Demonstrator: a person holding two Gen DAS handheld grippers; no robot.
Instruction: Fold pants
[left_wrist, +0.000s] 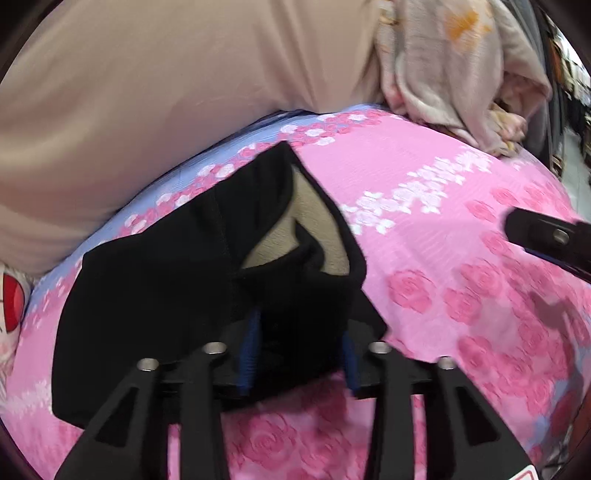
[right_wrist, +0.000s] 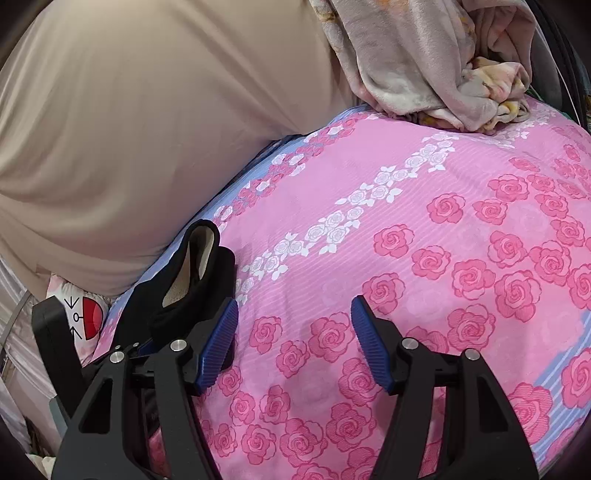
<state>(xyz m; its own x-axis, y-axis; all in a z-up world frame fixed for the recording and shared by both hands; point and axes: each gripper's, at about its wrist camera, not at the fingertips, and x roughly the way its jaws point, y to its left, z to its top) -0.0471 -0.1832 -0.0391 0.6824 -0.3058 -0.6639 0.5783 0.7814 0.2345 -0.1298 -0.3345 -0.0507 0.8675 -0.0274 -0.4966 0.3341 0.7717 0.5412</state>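
Left tongs (left_wrist: 300, 354): parted, pants (left_wrist: 177, 280) between them, grip unclear.
Right tongs (right_wrist: 293, 339): released, right of pants, farther.

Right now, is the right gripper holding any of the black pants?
No, the right gripper stands open over bare pink sheet; the black pants lie beside it.
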